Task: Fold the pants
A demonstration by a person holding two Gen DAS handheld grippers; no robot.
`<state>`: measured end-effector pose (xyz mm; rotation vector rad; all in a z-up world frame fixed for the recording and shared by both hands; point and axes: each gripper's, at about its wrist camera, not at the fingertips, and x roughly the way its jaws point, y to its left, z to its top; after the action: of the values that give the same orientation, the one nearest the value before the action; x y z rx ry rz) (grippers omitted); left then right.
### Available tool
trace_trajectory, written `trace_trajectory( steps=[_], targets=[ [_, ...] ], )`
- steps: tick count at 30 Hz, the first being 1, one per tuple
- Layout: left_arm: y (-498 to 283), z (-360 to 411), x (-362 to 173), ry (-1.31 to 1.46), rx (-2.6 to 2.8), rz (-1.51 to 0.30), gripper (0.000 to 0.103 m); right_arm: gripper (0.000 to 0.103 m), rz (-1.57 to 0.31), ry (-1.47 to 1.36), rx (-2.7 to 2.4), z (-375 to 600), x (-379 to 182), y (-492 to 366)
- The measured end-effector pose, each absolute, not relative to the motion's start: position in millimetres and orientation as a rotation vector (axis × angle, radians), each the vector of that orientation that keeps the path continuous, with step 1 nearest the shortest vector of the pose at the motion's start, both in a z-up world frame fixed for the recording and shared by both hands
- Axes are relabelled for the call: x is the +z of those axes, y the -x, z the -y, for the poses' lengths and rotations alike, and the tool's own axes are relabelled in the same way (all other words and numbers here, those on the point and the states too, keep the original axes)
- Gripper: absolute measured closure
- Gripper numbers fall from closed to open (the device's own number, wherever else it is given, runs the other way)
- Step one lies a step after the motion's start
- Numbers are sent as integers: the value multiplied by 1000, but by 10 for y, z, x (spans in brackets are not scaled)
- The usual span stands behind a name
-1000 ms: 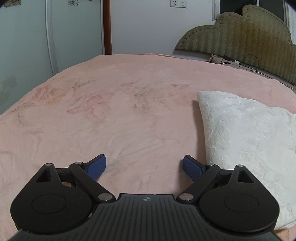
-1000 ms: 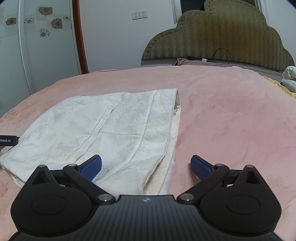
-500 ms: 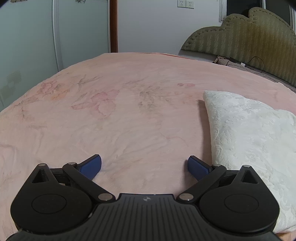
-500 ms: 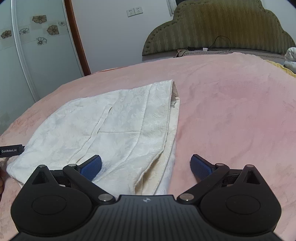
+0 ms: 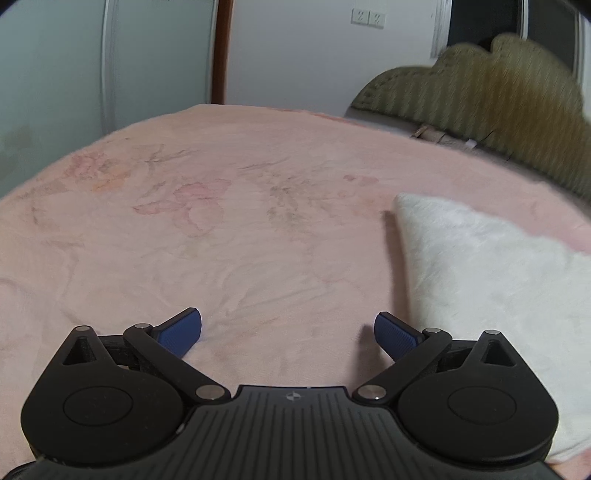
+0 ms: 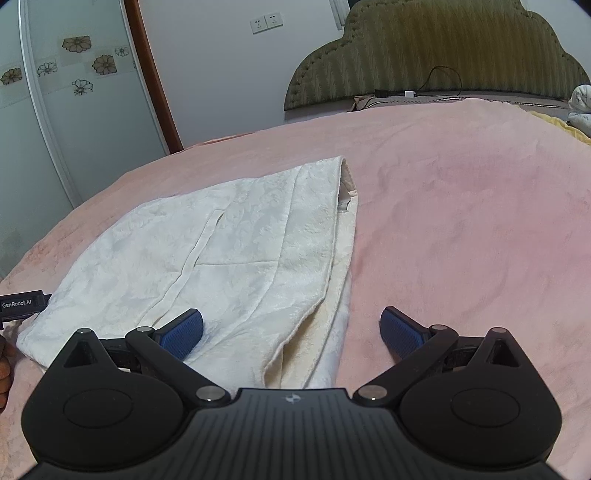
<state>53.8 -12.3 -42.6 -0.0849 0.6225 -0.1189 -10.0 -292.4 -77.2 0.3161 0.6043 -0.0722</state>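
Left gripper (image 5: 288, 330) spread wide, blue pads (image 5: 181, 332) far apart, nothing between them. It sits above bare pink blanket (image 5: 229, 236), clear of the cloth. Right pad close to the left edge of the pants (image 5: 491, 280), not clearly touching. Pants blurred in this view, white, lying at the right side of the frame and running under the gripper body at bottom right.

Right gripper (image 6: 291, 332) also spread wide, holding nothing. Left pad (image 6: 183, 332) over the pants (image 6: 229, 258), right pad over bare blanket (image 6: 461, 229); the near right edge of the pants lies between the two pads. Contact between pad and cloth cannot be told.

Pants are cream-white with a woven floral texture, lying flat on the bed in a folded stack: an upper layer with a long seam, and a lower layer edge showing along the right side. Far end near the bed's middle shows an open hem or waist, cannot tell which.

At left edge of the right view, a black part labelled GenRobot.AI (image 6: 22, 306) beside the pants' left corner, and a bit of a hand (image 6: 4, 369) below it.

Further out: olive padded headboard (image 6: 432, 48), cable (image 6: 443, 81) along it, wall sockets (image 6: 266, 23), white wardrobe door with flower decals (image 6: 74, 62), brown door frame (image 6: 155, 81).
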Motion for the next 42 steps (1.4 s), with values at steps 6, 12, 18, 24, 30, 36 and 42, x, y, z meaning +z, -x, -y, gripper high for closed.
trace_trajectory(
  steps=[6,12,18,24,30,36,42],
  targets=[
    [-659,113,-360,170,-245,-684,6,0,-589,-403,18,3105,-771,117],
    [-897,-16,-309,352,-440,-742,6,0,-620,-518,200,3341,-761,16],
    [-1187,134,-417,424,-620,-856,4,1,-630,-629,315,3481,-819,-185],
    [-1293,434,-441,387,-696,-899,33,46,-649,-662,259,3547,-819,-358],
    [-1126,434,-419,339,-628,-819,80,72,-623,-601,211,3466,-760,-257],
    [-971,369,-210,289,-611,-700,89,80,-569,-463,210,3200,-462,-278],
    [-843,291,129,115,-535,-525,90,81,-536,-306,237,2842,-167,-570]
  ],
)
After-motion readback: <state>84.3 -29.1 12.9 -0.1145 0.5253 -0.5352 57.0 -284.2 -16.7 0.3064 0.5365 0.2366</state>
